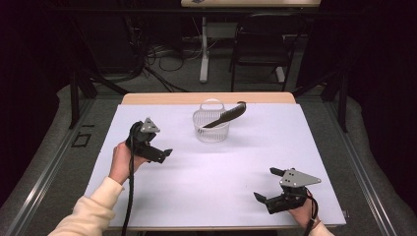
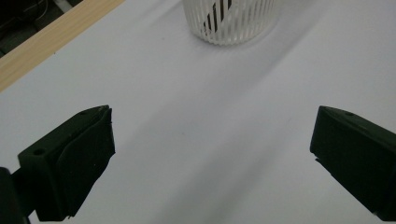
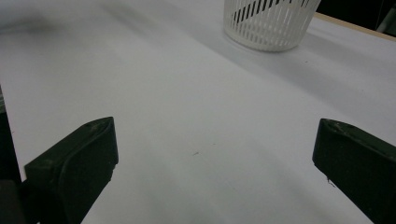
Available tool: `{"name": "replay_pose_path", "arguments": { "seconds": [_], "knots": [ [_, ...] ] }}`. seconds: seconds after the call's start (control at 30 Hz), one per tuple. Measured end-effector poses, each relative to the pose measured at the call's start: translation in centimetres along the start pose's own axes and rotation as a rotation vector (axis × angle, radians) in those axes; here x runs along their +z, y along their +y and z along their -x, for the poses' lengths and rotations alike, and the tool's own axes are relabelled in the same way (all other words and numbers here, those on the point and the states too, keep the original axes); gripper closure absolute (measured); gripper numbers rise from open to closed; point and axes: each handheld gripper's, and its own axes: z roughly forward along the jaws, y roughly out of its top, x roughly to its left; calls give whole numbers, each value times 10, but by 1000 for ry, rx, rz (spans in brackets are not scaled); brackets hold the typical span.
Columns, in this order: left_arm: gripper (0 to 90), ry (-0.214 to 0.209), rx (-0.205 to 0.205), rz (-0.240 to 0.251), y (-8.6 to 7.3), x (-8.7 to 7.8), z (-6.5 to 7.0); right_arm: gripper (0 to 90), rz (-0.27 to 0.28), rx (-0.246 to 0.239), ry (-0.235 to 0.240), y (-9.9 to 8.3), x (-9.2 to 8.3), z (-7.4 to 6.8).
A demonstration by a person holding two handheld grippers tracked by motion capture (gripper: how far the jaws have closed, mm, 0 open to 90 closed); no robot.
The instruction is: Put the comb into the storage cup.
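Partly hidden: comb (image 1: 227, 116) inside slatted basket (image 1: 211, 132).

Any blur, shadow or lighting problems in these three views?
High view: sharp, table evenly lit, surroundings dark. Left gripper view: jaws soft-edged, basket casts a faint streaked shadow. Right gripper view: far-left table surface blurred and dim, basket crisp.

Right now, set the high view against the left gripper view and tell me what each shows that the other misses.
High view alone: the black comb leaning out over the basket rim, the basket's handle, the right claw wide open near the table's front edge, both hands, and the chair behind the table. Left gripper view alone: a close look at the left claw, its jaws spread wide with bare table between them. Both share the white slatted basket, dark comb parts behind its slats, and the white table.
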Motion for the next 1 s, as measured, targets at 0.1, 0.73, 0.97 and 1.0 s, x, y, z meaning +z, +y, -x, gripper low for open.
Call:
{"name": "replay_pose_path", "arguments": {
  "seconds": [0.1,0.73,0.97,1.0],
  "knots": [
    [0,5,-6,4,-7,-4,3,0,1,0,0,0,0,0],
    [0,13,-48,27,-47,-22,22,0,-5,-1,-3,0,0,0],
    [0,19,-81,31,-67,-26,26,0,-7,0,-5,0,0,0],
    [0,19,-86,35,-71,-26,27,0,-8,1,-5,0,0,0]
  ]
}}
